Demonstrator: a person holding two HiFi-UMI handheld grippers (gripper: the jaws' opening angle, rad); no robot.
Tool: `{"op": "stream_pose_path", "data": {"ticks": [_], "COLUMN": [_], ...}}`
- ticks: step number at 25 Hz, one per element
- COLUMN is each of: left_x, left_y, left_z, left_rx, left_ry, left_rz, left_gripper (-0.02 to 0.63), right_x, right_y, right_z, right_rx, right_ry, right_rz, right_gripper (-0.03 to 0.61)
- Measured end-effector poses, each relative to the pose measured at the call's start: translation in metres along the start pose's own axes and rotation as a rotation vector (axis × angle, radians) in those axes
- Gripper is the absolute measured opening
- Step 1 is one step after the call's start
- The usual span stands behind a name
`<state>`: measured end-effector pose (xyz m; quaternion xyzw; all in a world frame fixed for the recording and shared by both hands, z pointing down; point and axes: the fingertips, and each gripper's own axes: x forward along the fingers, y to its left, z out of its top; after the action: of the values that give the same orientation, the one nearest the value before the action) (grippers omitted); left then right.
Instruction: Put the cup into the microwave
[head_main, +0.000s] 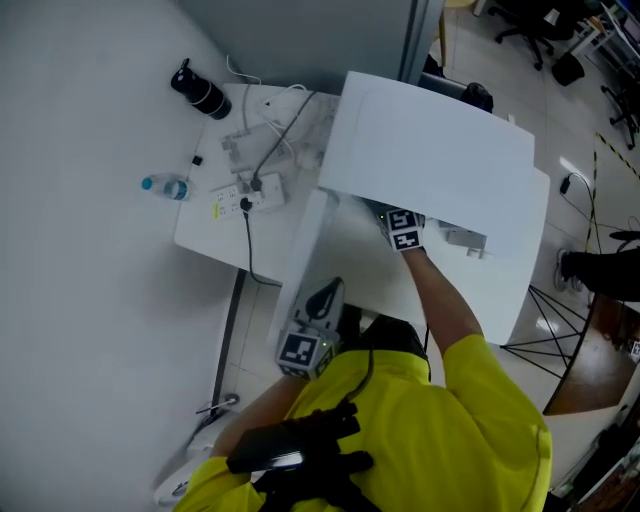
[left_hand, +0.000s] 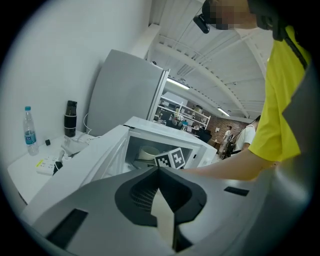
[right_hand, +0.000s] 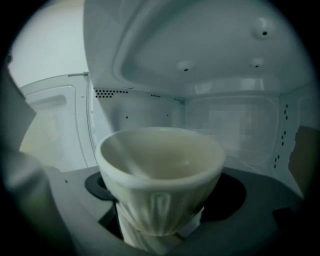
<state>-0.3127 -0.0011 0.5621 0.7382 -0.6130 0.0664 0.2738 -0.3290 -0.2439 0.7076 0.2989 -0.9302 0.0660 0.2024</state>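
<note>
A cream ribbed cup (right_hand: 160, 175) fills the right gripper view, upright, with my right gripper (right_hand: 160, 227) shut on its lower part. Both are inside the white microwave (head_main: 430, 150), whose cavity walls and ceiling surround the cup. From above, only the right gripper's marker cube (head_main: 403, 230) shows at the oven's mouth. The left gripper view catches the cup (left_hand: 146, 152) inside the cavity behind that cube (left_hand: 172, 159). The microwave door (head_main: 305, 250) hangs open to the left. My left gripper (head_main: 325, 296) sits shut and empty just in front of the door; its jaws (left_hand: 162, 200) meet.
On the white table (head_main: 210, 235) left of the microwave lie a power strip (head_main: 240, 200) with cables, a small water bottle (head_main: 165, 186) and a black flask (head_main: 200, 90). A grey wall stands behind. Office chairs and a person's foot are off to the right.
</note>
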Motion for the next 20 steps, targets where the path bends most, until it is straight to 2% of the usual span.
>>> {"op": "stream_pose_path", "data": {"ticks": [6,9,11,14,18,19,20], "left_x": [0.004,0.011,0.016,0.021,0.022,0.021,0.020], "left_y": [0.003,0.003,0.001,0.000,0.000,-0.001,-0.003], "left_z": [0.008,0.006,0.002,0.000,0.005,0.008,0.012], "left_rx": [-0.003,-0.009,-0.026,-0.053,-0.058,-0.057,-0.054], "left_ry": [0.000,0.003,0.017,0.025,0.020,0.018,0.013], "left_rz": [-0.026,-0.042,-0.053,-0.058,-0.053,-0.051,-0.051], "left_gripper": [0.002,0.002,0.002,0.002,0.002,0.002,0.002], "right_x": [0.015,0.014,0.002,-0.037,-0.121,-0.147,-0.173], "right_y": [-0.007,-0.003,-0.002,0.000,0.040,0.051,0.062], "right_z": [0.006,0.007,-0.004,-0.022,-0.022,-0.013,-0.001], "right_rx": [-0.022,-0.028,-0.005,0.089,0.339,0.361,0.355], "right_ry": [-0.003,-0.009,0.005,0.017,-0.008,-0.028,-0.048], "right_rz": [-0.021,-0.023,-0.039,-0.048,0.109,0.138,0.161], "right_gripper": [0.489,0.546,0.548,0.548,0.523,0.509,0.464]}}
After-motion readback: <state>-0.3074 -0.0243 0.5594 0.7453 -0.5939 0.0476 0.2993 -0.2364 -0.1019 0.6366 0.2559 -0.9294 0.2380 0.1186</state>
